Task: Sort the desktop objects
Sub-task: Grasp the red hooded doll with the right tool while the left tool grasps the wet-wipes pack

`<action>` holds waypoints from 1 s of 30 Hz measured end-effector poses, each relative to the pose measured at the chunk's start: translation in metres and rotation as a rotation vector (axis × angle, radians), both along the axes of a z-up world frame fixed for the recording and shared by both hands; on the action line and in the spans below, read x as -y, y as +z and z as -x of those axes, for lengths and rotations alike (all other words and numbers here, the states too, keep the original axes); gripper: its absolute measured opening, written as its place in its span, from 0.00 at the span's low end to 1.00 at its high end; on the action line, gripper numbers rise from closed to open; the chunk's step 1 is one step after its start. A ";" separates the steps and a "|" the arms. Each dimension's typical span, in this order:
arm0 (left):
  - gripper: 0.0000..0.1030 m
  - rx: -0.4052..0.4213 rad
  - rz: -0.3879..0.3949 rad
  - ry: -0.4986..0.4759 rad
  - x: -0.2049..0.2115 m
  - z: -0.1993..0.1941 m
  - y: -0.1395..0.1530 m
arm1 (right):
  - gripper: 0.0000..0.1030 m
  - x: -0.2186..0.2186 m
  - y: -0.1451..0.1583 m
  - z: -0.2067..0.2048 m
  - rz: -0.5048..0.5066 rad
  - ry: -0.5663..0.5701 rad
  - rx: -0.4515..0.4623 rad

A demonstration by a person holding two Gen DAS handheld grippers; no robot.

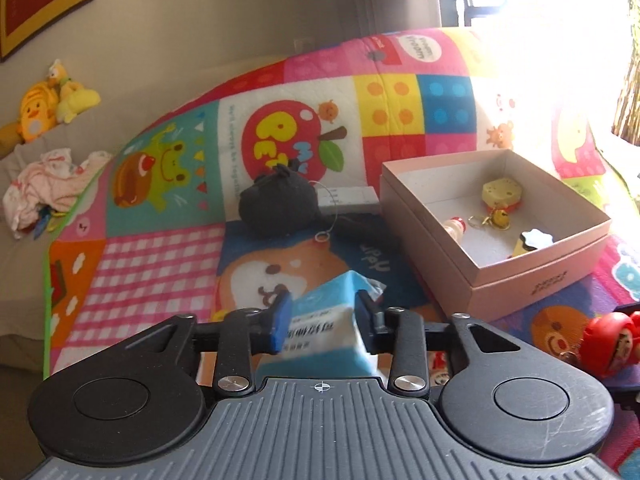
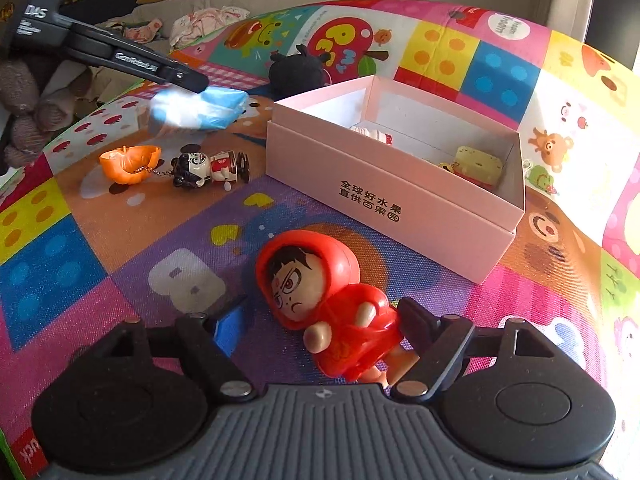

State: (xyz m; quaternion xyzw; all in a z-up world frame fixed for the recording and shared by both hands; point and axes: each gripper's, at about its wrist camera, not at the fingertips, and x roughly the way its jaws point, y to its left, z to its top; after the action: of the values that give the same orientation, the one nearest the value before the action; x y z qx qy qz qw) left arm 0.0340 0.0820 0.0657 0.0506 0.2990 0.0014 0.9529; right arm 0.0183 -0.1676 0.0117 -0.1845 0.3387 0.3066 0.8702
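Observation:
My left gripper (image 1: 323, 314) is shut on a blue and white tissue pack (image 1: 320, 312) and holds it above the mat, left of the pink box (image 1: 532, 276). The right wrist view shows that pack (image 2: 200, 106) in the air beside the box (image 2: 384, 200). My right gripper (image 2: 316, 326) is open around a red hooded figurine (image 2: 332, 304) that lies on the mat; the right finger touches it. The box holds a yellow cheese charm (image 1: 502, 194), a small bottle (image 1: 456, 226) and another small toy (image 1: 532, 242).
A black plush (image 1: 276, 204) and a grey stick-shaped item (image 1: 348, 200) lie behind the box. An orange pumpkin charm (image 2: 130, 164) and a black-and-white figure keychain (image 2: 208, 168) lie on the colourful play mat (image 2: 80, 240). Yellow plush toys (image 1: 48, 100) and clothes (image 1: 48, 188) are beyond the mat.

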 end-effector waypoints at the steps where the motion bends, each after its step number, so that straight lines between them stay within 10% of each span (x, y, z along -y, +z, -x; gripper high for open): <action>1: 0.27 0.010 0.023 -0.011 0.001 0.012 0.005 | 0.77 0.000 0.000 0.001 0.002 0.001 0.005; 7: 0.35 0.020 0.048 -0.112 0.023 0.056 0.009 | 0.77 -0.004 0.002 0.003 0.026 0.018 0.026; 10: 0.65 -0.002 0.018 -0.060 0.019 0.047 0.001 | 0.77 -0.006 0.005 0.004 0.041 0.029 0.041; 14: 0.79 -0.074 -0.023 0.029 0.003 0.011 -0.018 | 0.77 -0.008 0.007 0.003 0.040 0.036 0.033; 30: 0.76 -0.233 -0.061 -0.004 0.004 -0.037 -0.052 | 0.56 -0.009 0.014 0.000 0.029 0.044 -0.103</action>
State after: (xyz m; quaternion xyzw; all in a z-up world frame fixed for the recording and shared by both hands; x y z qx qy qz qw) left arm 0.0706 0.0779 0.0139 0.0799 0.4074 0.0027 0.9098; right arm 0.0187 -0.1586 0.0259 -0.1883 0.3831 0.3300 0.8420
